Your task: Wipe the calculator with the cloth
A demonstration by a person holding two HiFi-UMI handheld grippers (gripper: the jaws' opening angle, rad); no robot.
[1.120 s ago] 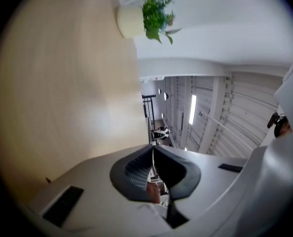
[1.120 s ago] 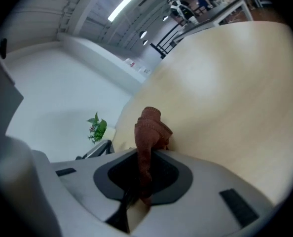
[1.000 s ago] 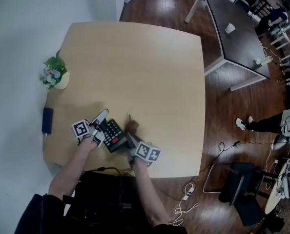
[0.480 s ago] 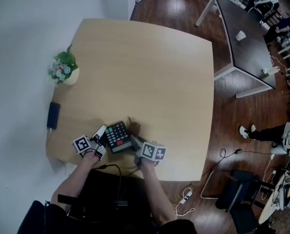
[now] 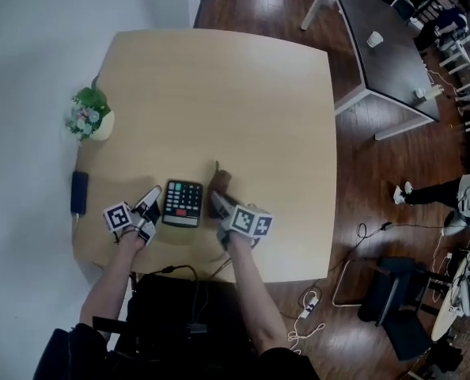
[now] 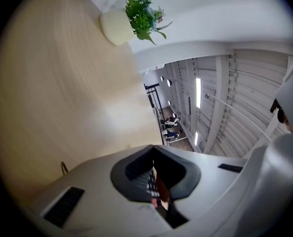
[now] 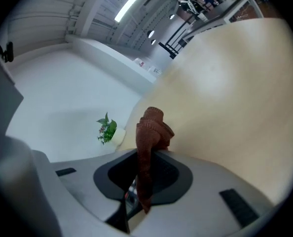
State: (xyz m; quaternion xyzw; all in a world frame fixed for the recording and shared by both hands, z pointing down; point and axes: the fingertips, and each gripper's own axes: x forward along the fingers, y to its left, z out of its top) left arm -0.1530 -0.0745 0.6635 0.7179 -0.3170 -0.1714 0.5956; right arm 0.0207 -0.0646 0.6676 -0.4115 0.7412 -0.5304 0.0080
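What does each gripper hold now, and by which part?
Right gripper: the brown cloth, pinched by one end. Left gripper: nothing, jaws shut.

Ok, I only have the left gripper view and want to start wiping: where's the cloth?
Observer: The rust-brown knitted cloth is clamped in the right gripper, jaws shut on it.
Operator: Over the calculator?
Observer: No. In the head view it sits to the right of the black calculator, not on its keys.
Operator: And my gripper?
Observer: The left gripper lies just beside the calculator's left edge; whether it touches, I can't tell.
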